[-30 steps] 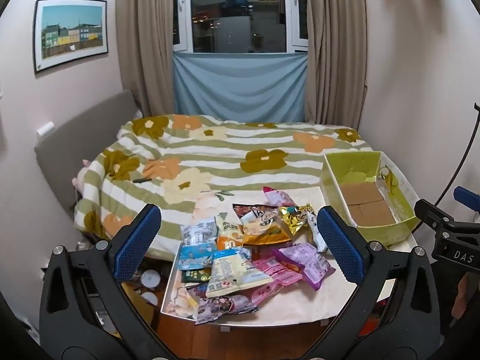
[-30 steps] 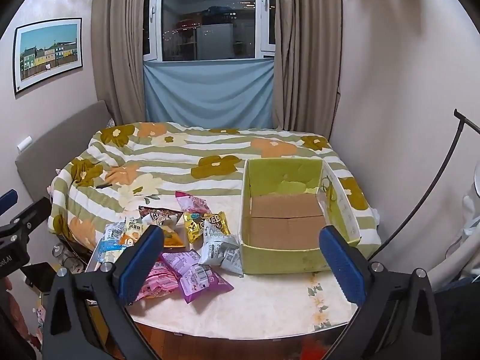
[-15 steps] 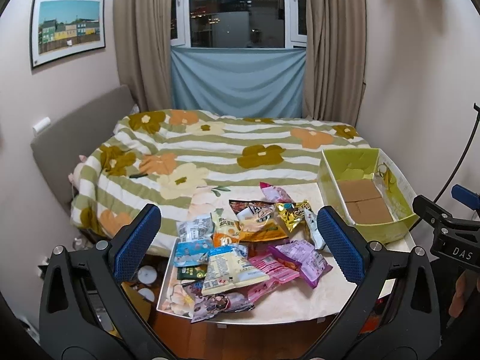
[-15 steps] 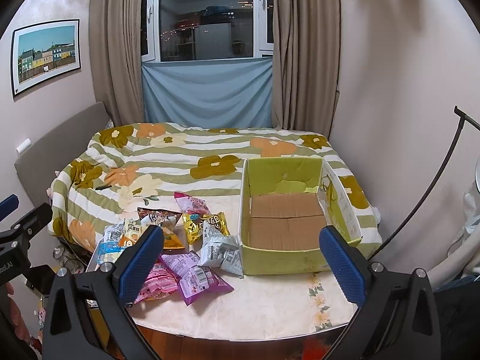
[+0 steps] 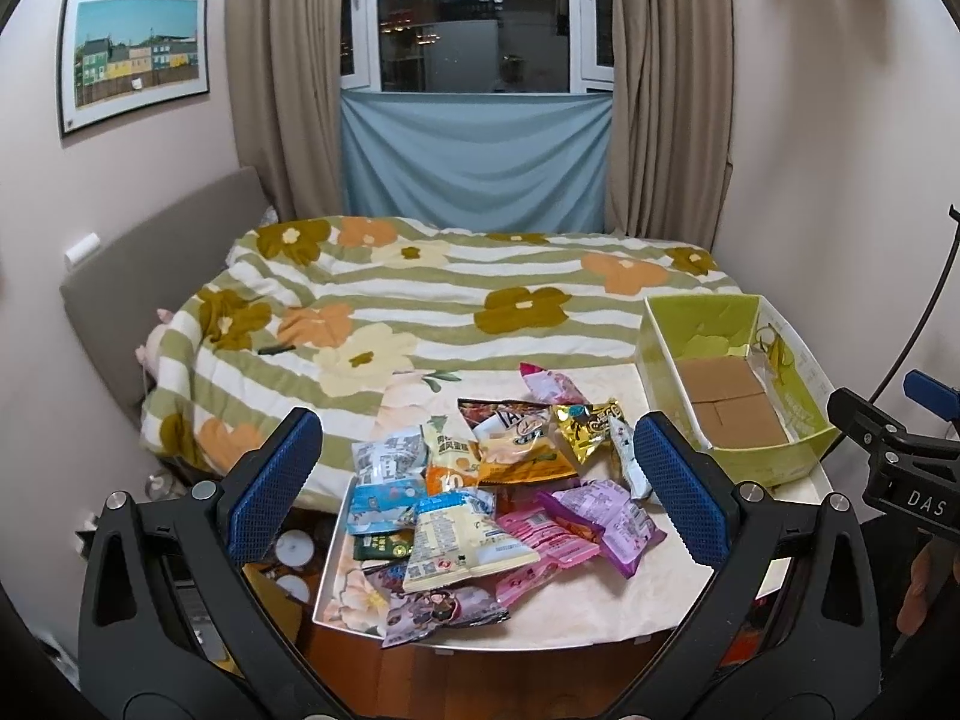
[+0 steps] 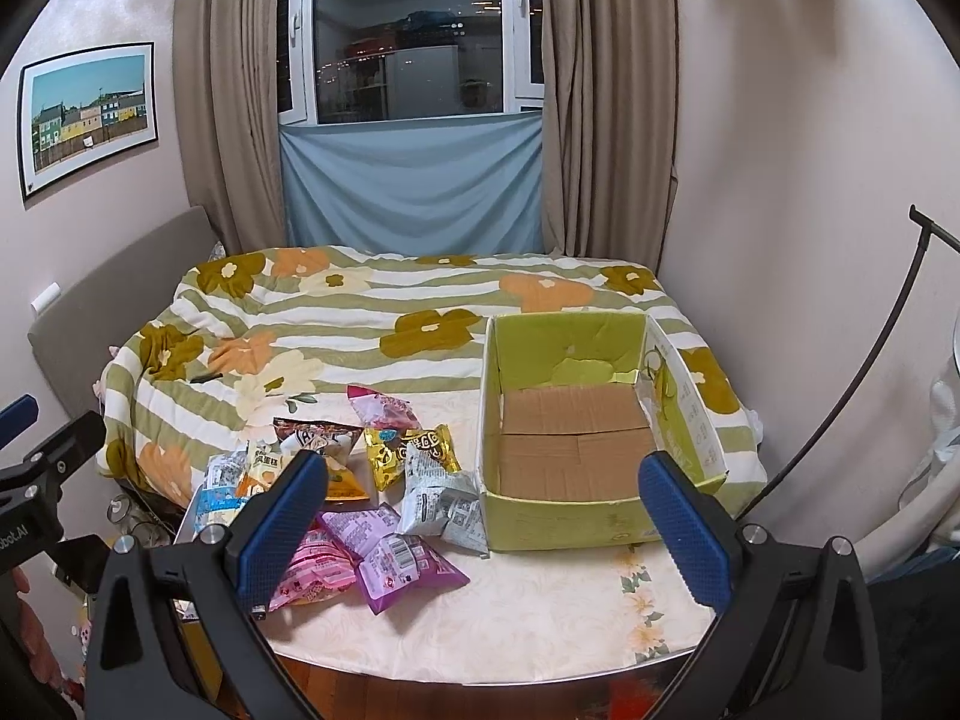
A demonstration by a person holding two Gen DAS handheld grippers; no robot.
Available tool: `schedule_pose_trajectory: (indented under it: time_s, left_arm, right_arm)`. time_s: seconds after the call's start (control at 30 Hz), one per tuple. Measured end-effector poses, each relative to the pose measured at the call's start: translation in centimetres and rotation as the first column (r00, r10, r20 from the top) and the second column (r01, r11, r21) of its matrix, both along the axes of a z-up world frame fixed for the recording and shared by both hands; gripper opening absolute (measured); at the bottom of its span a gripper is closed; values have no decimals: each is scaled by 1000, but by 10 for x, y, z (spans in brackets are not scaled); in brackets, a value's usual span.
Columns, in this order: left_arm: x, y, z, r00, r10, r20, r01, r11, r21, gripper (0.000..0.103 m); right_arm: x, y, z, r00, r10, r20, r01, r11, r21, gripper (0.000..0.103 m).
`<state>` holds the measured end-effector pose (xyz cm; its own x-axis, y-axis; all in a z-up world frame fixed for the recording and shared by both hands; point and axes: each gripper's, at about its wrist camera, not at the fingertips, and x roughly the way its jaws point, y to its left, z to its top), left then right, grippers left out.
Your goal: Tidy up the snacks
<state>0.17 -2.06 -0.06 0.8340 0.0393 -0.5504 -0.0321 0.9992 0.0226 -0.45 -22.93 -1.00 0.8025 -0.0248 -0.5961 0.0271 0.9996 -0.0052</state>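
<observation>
A pile of several snack packets (image 5: 480,498) lies on the left half of a small white table (image 6: 540,618); it also shows in the right wrist view (image 6: 372,492). Among them are a purple packet (image 6: 390,558), a gold packet (image 6: 408,450) and a grey packet (image 6: 444,507). An empty green cardboard box (image 6: 600,516) stands at the table's right; it also shows in the left wrist view (image 5: 774,462). My left gripper (image 5: 480,474) is open and empty, held above the pile. My right gripper (image 6: 480,516) is open and empty, in front of the box.
A bed with a green-striped floral quilt (image 5: 456,306) lies just behind the table. A grey headboard (image 5: 156,276) is at the left. Curtains and a window are at the back. A black stand arm (image 6: 864,372) curves along the right wall.
Both views have shifted slightly, so the table and snacks sit a little lower in them. Both grippers stay open and empty. No packet has moved.
</observation>
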Motion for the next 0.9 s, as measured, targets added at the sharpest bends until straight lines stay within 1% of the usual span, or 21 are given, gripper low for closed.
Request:
schedule_pose_trajectory:
  time_s: [0.9]
  left_arm:
    - [1,-2,-2,1000,-2,-4,2,1000,-1,103]
  right_arm:
    - [2,-1,-1,1000,0,-3,0,1000,4,103]
